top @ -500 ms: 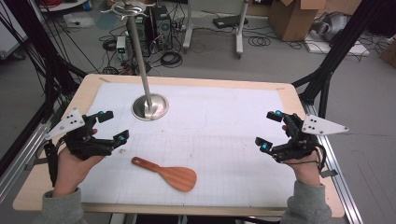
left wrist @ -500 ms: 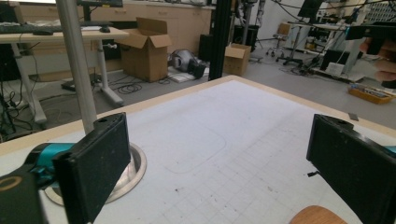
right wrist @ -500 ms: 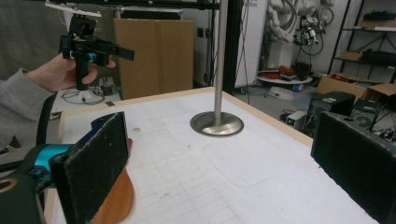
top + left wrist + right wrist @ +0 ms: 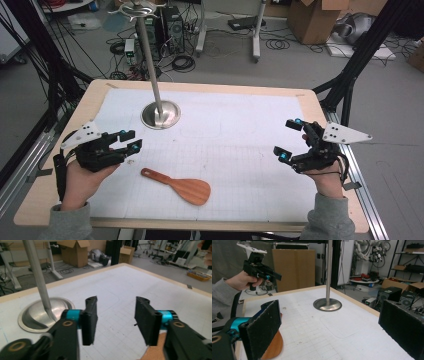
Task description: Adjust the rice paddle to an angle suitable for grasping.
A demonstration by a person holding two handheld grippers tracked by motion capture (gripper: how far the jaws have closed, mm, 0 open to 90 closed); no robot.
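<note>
Pre-grasp stage; wooden spatula [image 4: 178,186] flat on table [image 4: 240,100], front centre, untouched; left gripper [image 4: 132,140] and right gripper [image 4: 290,140] jaws released, empty; next I judge left drops onto handle.

Spatula [image 4: 178,186] on mat [image 4: 240,145], near front edge; stand [image 4: 160,114] behind it, perhaps slightly left.
</note>
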